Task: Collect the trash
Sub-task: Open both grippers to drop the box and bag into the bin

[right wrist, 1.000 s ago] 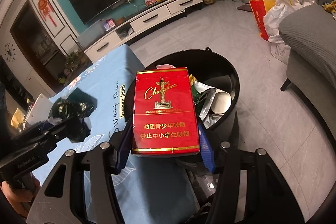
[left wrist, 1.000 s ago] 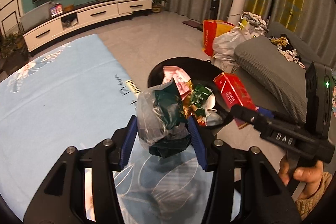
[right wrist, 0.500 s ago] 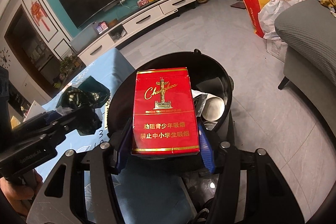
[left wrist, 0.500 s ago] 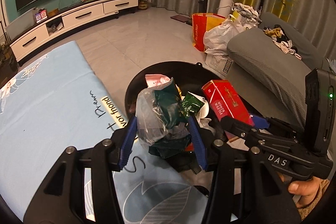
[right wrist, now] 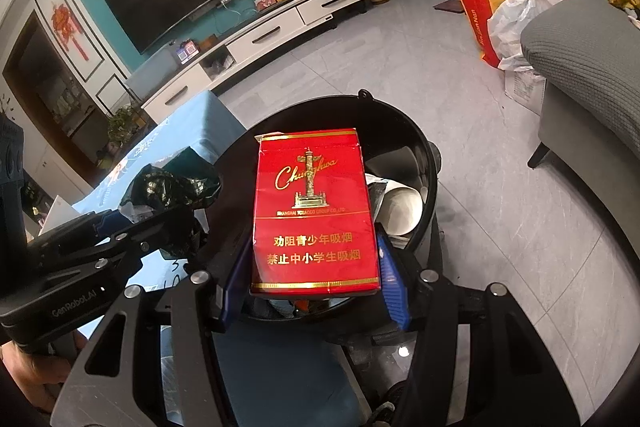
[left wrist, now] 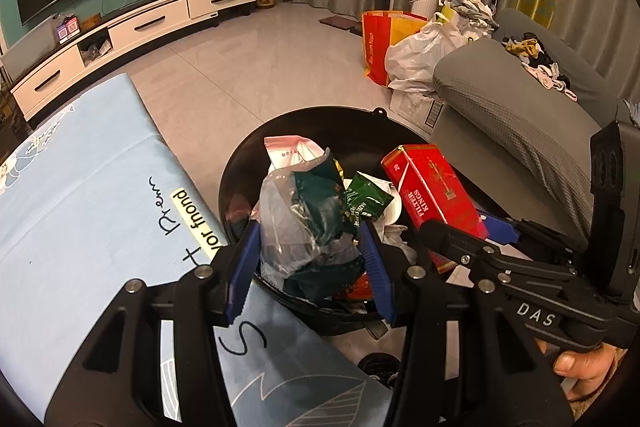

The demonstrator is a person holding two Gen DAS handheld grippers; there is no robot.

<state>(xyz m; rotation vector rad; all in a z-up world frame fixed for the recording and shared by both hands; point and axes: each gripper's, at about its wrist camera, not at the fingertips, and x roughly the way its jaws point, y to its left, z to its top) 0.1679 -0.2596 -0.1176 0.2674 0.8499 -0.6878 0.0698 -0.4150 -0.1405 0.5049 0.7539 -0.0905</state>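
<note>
My left gripper (left wrist: 308, 267) is shut on a crumpled dark green and clear plastic wrapper (left wrist: 308, 223) and holds it over the near rim of the black round trash bin (left wrist: 320, 119). My right gripper (right wrist: 314, 279) is shut on a red cigarette box (right wrist: 314, 211) and holds it flat above the same bin (right wrist: 400, 119). The box also shows in the left wrist view (left wrist: 432, 195), and the wrapper in the right wrist view (right wrist: 172, 187). The bin holds a pink packet (left wrist: 292, 155), a green wrapper (left wrist: 366, 201) and a white cup (right wrist: 402, 211).
A table with a light blue cloth (left wrist: 80, 195) stands left of the bin. A grey sofa (left wrist: 520, 123) is on the right, with bags (left wrist: 404, 51) beyond it. A white TV cabinet (left wrist: 132, 31) lines the far wall. Grey tiled floor (left wrist: 260, 67) lies between.
Both grippers have moved off the blue table toward the bin. The wrapper and the red box now hang over the bin's opening. Both grips are unchanged.
</note>
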